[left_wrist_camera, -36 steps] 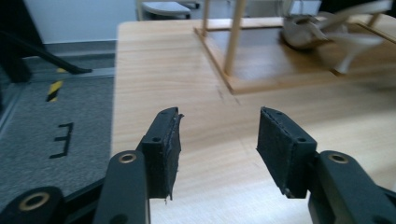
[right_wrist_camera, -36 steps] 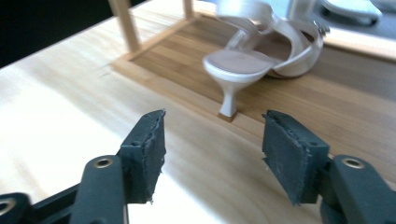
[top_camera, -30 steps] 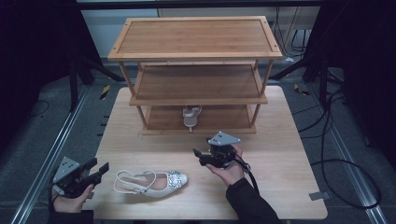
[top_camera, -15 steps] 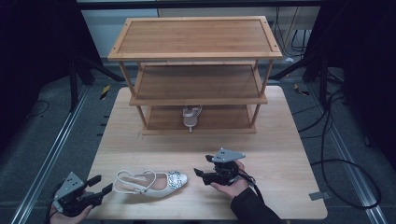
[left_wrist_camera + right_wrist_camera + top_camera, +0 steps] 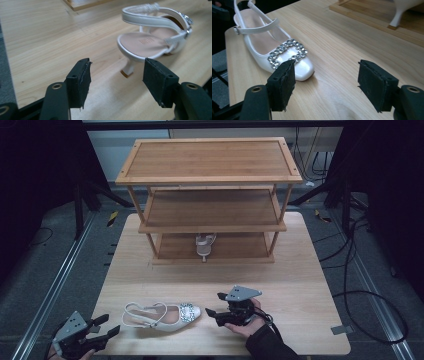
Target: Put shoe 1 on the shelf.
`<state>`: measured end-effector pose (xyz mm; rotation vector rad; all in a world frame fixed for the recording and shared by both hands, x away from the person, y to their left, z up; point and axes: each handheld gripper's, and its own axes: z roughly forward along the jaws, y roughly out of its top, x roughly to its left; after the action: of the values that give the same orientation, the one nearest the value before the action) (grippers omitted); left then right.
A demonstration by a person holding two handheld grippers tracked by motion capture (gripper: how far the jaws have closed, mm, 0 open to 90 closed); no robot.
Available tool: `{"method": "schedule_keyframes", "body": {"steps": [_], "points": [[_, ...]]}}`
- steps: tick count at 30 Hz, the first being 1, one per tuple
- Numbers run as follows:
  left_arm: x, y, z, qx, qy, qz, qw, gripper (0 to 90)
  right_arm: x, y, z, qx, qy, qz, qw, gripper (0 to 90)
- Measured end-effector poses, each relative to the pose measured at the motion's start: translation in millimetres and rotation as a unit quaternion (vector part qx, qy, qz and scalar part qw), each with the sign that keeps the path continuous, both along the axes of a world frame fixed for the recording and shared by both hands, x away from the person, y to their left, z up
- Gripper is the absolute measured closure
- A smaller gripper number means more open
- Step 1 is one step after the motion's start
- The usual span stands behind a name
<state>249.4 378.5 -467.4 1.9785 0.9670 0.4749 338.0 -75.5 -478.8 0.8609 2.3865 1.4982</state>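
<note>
My left tool (image 5: 102, 330) hung at the near left corner of the counter (image 5: 310, 285), off the heel end of the white shoe (image 5: 161, 315). Its jaws stood wide apart and had just been opening; nothing lay between them and they touched nothing. In the left gripper view the left tool (image 5: 116, 75) looked straight at the shoe's (image 5: 152, 42) short heel and open back strap, with bare wood showing in the gap between the pads.

My right tool (image 5: 215, 306) sat in my hand just off the toe end of the same shoe, near it but apart. Its jaws were also spread wide, empty, and pressed on nothing; the second reading of them was the same as the first, a slight further spread within the last moment. In the right gripper view the right tool (image 5: 325, 82) faced the squared toe and the jewelled buckle (image 5: 287, 53), the shoe (image 5: 269, 47) lying behind the left pad.

The shoe lay upright on its sole on the near part of the counter, between my two tools. Its long axis ran across the counter, parallel to the near edge, toe toward my right and heel toward my left.

A second white shoe (image 5: 204, 245) stood on the bottom board of the wooden rack (image 5: 210, 177) at the far side, well apart.
</note>
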Motion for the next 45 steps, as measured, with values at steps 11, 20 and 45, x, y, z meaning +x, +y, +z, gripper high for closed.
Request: {"method": "schedule_keyframes", "body": {"steps": [11,20,45], "points": [[18.0,-25.6,-15.1,0.026,0.032,-0.049,0.9979,42.1,-2.3,30.1,-13.4,-0.023,0.015,0.042,0.9988,31.1],[28.6,-35.6,-22.6,0.028,0.039,-0.068,0.9965,57.3,-2.2,46.7,-19.9,-0.037,0.019,0.056,0.9976,35.9],[42.9,-47.0,-26.2,0.068,0.051,-0.051,0.9951,73.9,7.5,48.5,-26.6,-0.026,0.054,0.075,0.9954,33.8]]}}
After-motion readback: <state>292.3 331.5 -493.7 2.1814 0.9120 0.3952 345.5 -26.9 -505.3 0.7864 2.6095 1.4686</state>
